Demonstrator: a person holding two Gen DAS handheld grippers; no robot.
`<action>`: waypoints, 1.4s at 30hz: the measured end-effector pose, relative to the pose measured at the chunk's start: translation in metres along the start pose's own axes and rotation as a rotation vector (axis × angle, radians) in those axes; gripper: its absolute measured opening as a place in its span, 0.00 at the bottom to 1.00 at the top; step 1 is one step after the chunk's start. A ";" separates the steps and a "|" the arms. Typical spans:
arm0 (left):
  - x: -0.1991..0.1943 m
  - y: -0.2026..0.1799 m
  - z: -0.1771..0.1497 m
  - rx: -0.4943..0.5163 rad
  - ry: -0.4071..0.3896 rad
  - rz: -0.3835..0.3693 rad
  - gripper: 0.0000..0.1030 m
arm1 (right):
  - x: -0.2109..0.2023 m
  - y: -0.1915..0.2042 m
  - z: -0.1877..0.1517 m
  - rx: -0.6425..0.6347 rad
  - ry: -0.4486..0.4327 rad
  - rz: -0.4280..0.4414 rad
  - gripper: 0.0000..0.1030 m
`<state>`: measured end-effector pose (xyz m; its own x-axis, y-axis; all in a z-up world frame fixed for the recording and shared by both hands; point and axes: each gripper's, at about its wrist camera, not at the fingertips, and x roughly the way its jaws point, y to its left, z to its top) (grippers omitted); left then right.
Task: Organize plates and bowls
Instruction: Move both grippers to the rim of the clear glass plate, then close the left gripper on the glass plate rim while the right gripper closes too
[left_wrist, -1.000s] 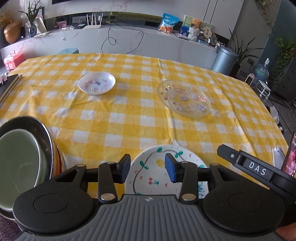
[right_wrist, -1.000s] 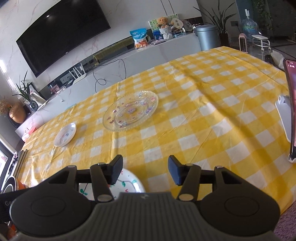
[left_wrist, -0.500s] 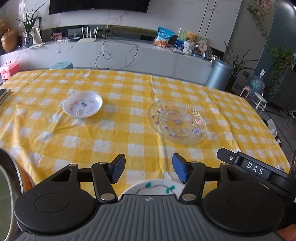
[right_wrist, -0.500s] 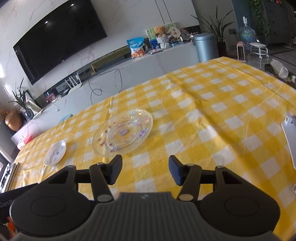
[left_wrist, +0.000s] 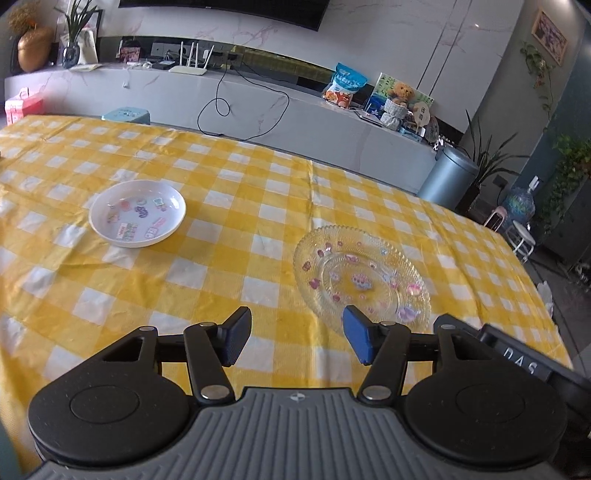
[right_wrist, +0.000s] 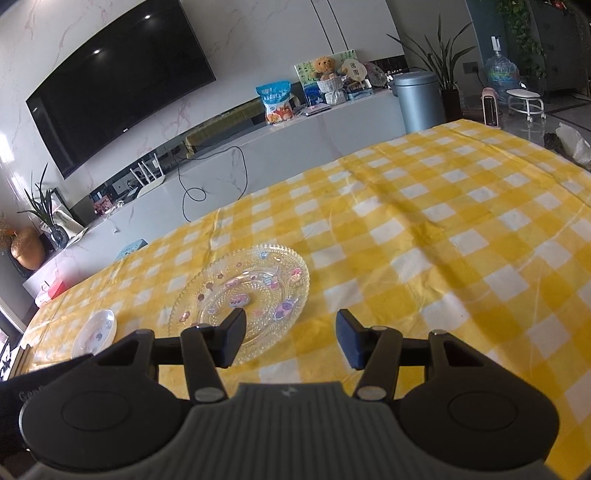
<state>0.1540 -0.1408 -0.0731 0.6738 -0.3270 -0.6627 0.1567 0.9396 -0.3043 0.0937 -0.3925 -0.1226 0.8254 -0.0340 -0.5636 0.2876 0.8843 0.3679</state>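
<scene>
A yellow-and-white checked cloth covered the bench, with a grey marble-look sideboard and a dark wall screen behind. The clear ridged glass plate lay at two o'clock, the small white stickered dish at ten, well apart. Bare cloth ran to the far edge. The left hand-held gripper and right hand-held gripper stood parted, gripping nothing.
</scene>
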 end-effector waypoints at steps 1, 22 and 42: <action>0.004 0.001 0.002 -0.012 0.006 -0.008 0.62 | 0.005 -0.001 0.002 0.007 0.009 0.000 0.49; 0.064 0.016 0.026 -0.153 0.043 -0.023 0.43 | 0.065 -0.011 0.025 0.120 0.104 0.044 0.29; 0.076 0.026 0.032 -0.137 -0.025 -0.047 0.32 | 0.081 -0.021 0.027 0.170 0.076 0.053 0.19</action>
<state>0.2326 -0.1384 -0.1093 0.6864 -0.3659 -0.6285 0.0895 0.9002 -0.4263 0.1673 -0.4257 -0.1559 0.8044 0.0519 -0.5918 0.3278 0.7920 0.5150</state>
